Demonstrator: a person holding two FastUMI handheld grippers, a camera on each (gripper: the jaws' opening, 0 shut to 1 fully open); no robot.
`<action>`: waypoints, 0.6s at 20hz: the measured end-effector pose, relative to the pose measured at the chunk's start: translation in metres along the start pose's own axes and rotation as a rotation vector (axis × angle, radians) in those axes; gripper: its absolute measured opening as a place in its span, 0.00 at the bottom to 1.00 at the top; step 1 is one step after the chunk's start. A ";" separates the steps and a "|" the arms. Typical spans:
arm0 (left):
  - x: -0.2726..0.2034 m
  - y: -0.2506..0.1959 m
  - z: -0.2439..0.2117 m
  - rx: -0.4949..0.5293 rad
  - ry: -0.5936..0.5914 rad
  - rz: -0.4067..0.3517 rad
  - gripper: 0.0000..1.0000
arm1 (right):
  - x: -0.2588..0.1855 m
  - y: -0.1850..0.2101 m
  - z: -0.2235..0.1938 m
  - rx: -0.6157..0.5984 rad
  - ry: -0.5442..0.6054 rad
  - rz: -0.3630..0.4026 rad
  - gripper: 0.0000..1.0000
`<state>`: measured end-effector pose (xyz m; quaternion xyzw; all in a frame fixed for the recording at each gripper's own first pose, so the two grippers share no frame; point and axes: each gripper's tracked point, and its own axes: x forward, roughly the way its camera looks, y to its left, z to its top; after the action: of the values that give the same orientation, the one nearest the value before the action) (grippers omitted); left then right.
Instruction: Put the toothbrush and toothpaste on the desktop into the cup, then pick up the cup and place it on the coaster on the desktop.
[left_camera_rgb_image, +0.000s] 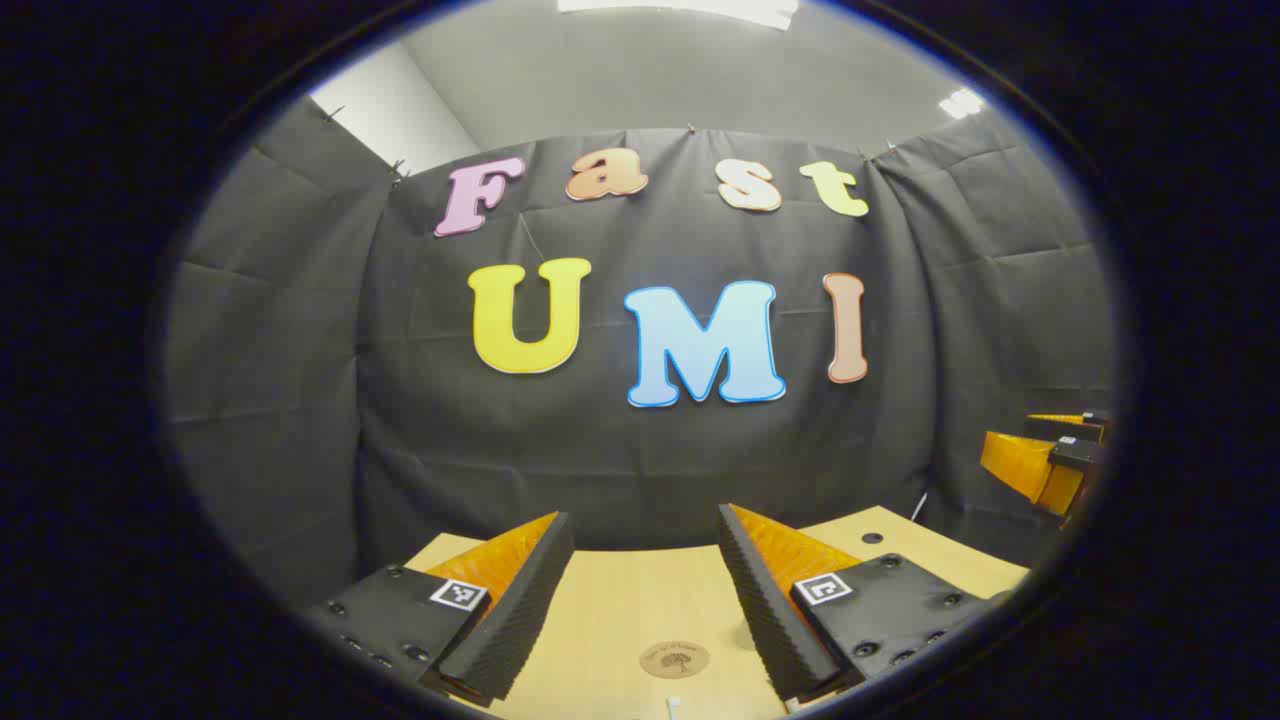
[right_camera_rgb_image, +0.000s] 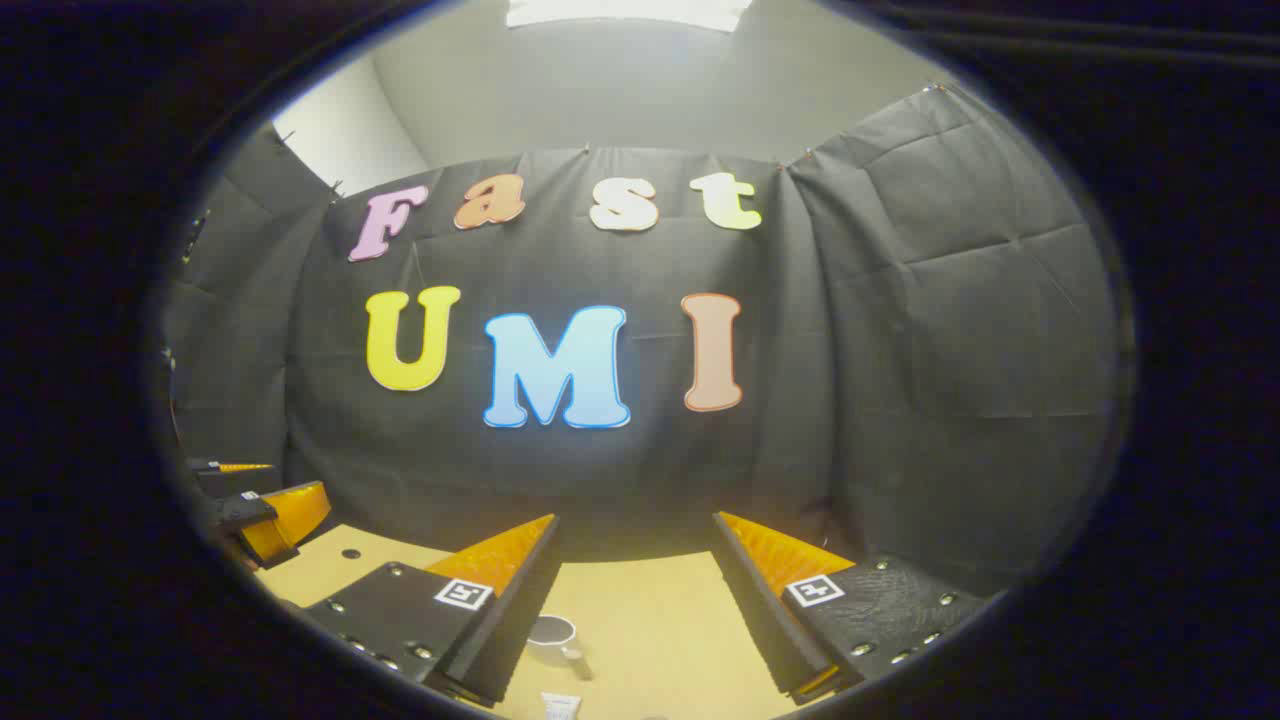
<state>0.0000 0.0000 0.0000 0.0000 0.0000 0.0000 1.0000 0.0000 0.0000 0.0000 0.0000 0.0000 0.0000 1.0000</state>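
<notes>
In the left gripper view my left gripper (left_camera_rgb_image: 645, 530) is open above the wooden desktop (left_camera_rgb_image: 620, 610), with nothing between its fingers. A round brown coaster (left_camera_rgb_image: 674, 659) lies on the desktop below the gap, and a small white tip (left_camera_rgb_image: 674, 706) shows at the bottom edge; I cannot tell what it belongs to. The right gripper (left_camera_rgb_image: 1045, 455) shows far off at the right. In the right gripper view my right gripper (right_camera_rgb_image: 635, 530) is open and holds nothing. A cup (right_camera_rgb_image: 553, 635) stands on the desktop below it, by the left finger. A white toothpaste end (right_camera_rgb_image: 560, 706) lies nearer the bottom edge. The left gripper (right_camera_rgb_image: 265, 505) shows at the left.
The black cloth wall (left_camera_rgb_image: 640, 450) hangs just behind the desktop's far edge and wraps both sides. A small dark hole (right_camera_rgb_image: 351, 553) marks the desktop near its left corner, and another dark hole (left_camera_rgb_image: 872, 538) sits near the far right corner.
</notes>
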 end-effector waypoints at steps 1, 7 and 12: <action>0.001 0.002 0.001 -0.001 0.002 0.002 0.95 | 0.003 0.002 -0.001 0.001 0.004 0.011 0.91; -0.001 0.005 -0.003 -0.021 0.024 0.022 0.95 | 0.007 0.012 -0.004 -0.014 0.015 0.055 0.91; -0.004 0.005 -0.005 -0.032 0.036 0.025 0.95 | 0.006 0.025 -0.008 -0.036 0.025 0.094 0.91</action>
<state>-0.0041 0.0046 -0.0051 -0.0161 0.0179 0.0125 0.9996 0.0058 0.0255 -0.0078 -0.0180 0.0126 0.0469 0.9987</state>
